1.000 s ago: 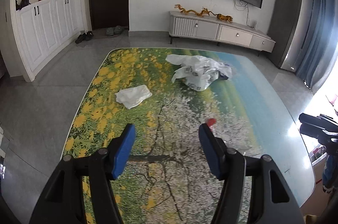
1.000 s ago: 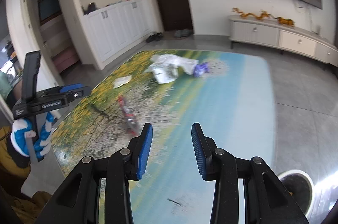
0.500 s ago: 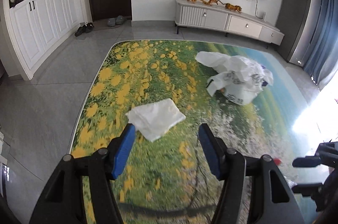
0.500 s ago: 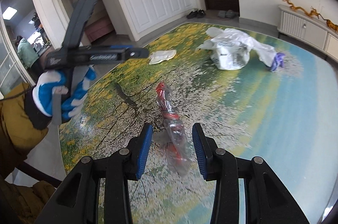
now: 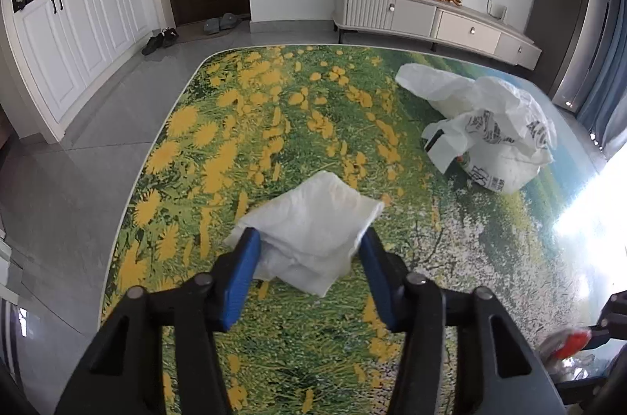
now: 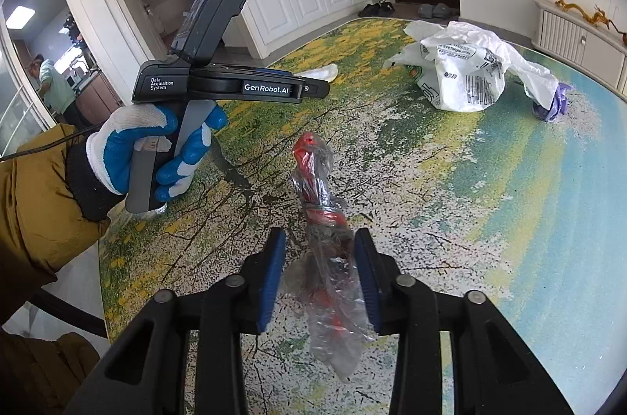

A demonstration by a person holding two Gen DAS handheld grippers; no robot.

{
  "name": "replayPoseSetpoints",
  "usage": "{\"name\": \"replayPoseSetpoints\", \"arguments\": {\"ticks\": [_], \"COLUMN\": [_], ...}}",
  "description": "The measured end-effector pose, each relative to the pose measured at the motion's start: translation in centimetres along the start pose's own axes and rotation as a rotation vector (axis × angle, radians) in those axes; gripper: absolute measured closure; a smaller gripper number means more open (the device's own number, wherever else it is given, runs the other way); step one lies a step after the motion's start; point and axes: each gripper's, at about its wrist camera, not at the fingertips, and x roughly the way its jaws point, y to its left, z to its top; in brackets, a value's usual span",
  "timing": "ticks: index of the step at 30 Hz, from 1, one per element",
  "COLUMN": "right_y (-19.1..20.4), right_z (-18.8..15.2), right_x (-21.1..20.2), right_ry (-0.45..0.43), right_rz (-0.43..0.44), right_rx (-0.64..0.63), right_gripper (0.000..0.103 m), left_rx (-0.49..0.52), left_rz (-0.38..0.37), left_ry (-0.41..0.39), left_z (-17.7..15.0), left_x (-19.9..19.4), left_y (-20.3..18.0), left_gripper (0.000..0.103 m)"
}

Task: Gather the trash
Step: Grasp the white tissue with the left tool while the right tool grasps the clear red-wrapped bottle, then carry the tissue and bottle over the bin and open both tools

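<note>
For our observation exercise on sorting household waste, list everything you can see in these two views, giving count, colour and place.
tissue: one, white, table, between left jaws
crumpled wrapper: one, clear and red, table, between right jaws
plastic bag: one, white with print, far table
glove: one, purple, beside bag
table: one, flower-meadow print
TV cabinet: one, white, back wall
left hand-held gripper: one, black, blue pads, open
right hand-held gripper: one, black, blue pads, open

A table [image 5: 243, 109] printed with a flower-meadow scene carries a crumpled white tissue [image 5: 313, 231], a white plastic bag [image 5: 493, 136], a purple glove [image 6: 554, 103] and a clear-and-red wrapper [image 6: 327, 238].
</note>
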Motion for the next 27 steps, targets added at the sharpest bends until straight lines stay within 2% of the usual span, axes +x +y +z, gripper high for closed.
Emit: {"name": "replayPoseSetpoints", "arguments": {"ticks": [3, 7, 10, 19, 27], "right_y": [0.1, 0.0, -0.1, -0.4, -0.2], "right_z": [-0.1, -0.1, -0.3, -1.4, -3.4], "right_x": [0.4, 0.5, 0.3, -2.1, -7.2], "right_ry": [0.003, -0.001, -0.003, -0.044, -0.131], "right_rz": [-0.003, -0.008, -0.012, -0.010, -0.032], "right_rx": [-0.003, 0.000, 0.003, 0.046, 0.082], "right_gripper": [0.076, 0.081, 0.085, 0.089, 0.089], "left_rx": [0.000, 0.002, -0.015, -0.024, 0.025], "left_rz": [-0.001, 0.003, -0.012, -0.044, -0.069], "left_ry": [-0.007, -0.012, -0.007, -0.002, -0.027], "left_z": [-0.1, -0.2, -0.6, -2.9, -5.0], "left_x": [0.0, 0.0, -0.4, -4.2, -9.5], "left_y": [0.1, 0.0, 0.2, -1.1, -4.5], "left_gripper": [0.067, 0.087, 0.092, 0.094, 0.094]}}
